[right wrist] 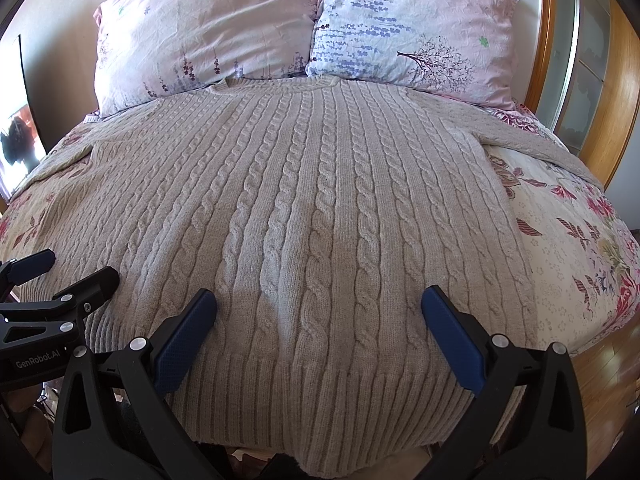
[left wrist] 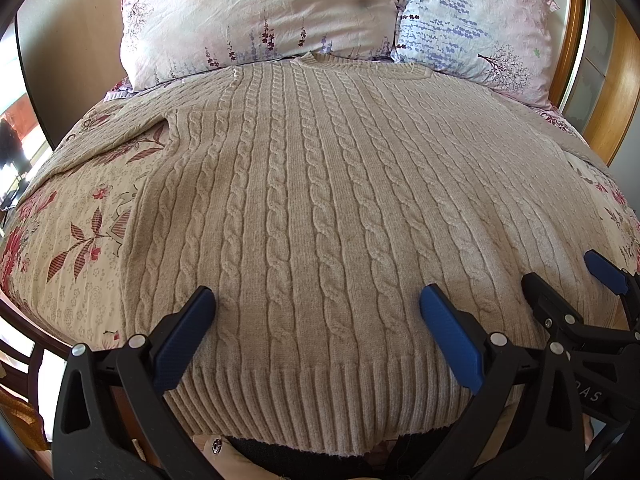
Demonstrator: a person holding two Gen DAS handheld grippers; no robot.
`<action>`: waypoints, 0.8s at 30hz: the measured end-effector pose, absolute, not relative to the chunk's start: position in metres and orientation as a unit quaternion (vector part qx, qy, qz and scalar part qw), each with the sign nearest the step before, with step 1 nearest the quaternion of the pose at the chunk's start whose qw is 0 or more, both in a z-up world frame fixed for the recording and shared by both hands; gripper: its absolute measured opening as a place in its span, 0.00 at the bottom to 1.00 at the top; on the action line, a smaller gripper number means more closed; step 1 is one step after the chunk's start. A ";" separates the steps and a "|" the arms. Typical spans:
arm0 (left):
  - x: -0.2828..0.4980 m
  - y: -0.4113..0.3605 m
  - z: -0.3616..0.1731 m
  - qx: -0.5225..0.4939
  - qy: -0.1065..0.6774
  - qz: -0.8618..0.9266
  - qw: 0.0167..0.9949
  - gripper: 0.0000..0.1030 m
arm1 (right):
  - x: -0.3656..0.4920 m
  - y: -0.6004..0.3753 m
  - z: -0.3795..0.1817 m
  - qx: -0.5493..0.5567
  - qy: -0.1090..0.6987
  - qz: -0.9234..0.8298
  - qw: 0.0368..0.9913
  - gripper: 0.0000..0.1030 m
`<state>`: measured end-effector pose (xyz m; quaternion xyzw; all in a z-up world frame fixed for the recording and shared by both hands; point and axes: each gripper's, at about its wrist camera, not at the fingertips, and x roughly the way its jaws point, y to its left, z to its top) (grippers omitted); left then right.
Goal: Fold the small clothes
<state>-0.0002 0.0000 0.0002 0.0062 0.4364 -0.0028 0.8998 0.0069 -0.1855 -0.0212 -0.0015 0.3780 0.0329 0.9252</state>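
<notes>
A beige cable-knit sweater (left wrist: 312, 184) lies flat on the bed, neck toward the pillows, ribbed hem nearest me; it also shows in the right wrist view (right wrist: 320, 208). Its sleeves spread out to the left (left wrist: 120, 132) and right (right wrist: 532, 144). My left gripper (left wrist: 316, 300) is open and empty, hovering over the hem's left half. My right gripper (right wrist: 320, 304) is open and empty over the hem's right half. The right gripper (left wrist: 560, 272) shows at the right edge of the left wrist view, and the left gripper (right wrist: 76, 268) at the left edge of the right wrist view.
The bed has a floral cover (left wrist: 72, 220) (right wrist: 572, 248). Two pale floral pillows (left wrist: 256, 12) (right wrist: 416, 28) lean at the head. A wooden headboard frame (right wrist: 624, 80) curves on the right. Wooden floor (right wrist: 608, 380) lies to the right of the bed.
</notes>
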 end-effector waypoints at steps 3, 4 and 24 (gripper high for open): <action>0.000 0.000 0.000 0.006 0.436 -0.003 0.900 0.98 | 0.007 -0.185 -0.021 -0.002 0.378 0.033 0.925 0.99; 0.000 0.000 0.000 0.006 0.436 -0.003 0.900 0.98 | 0.007 -0.185 -0.021 -0.002 0.378 0.033 0.925 0.99; 0.000 0.000 0.000 0.006 0.437 -0.003 0.899 0.98 | 0.007 -0.184 -0.023 -0.007 0.377 0.039 0.925 0.99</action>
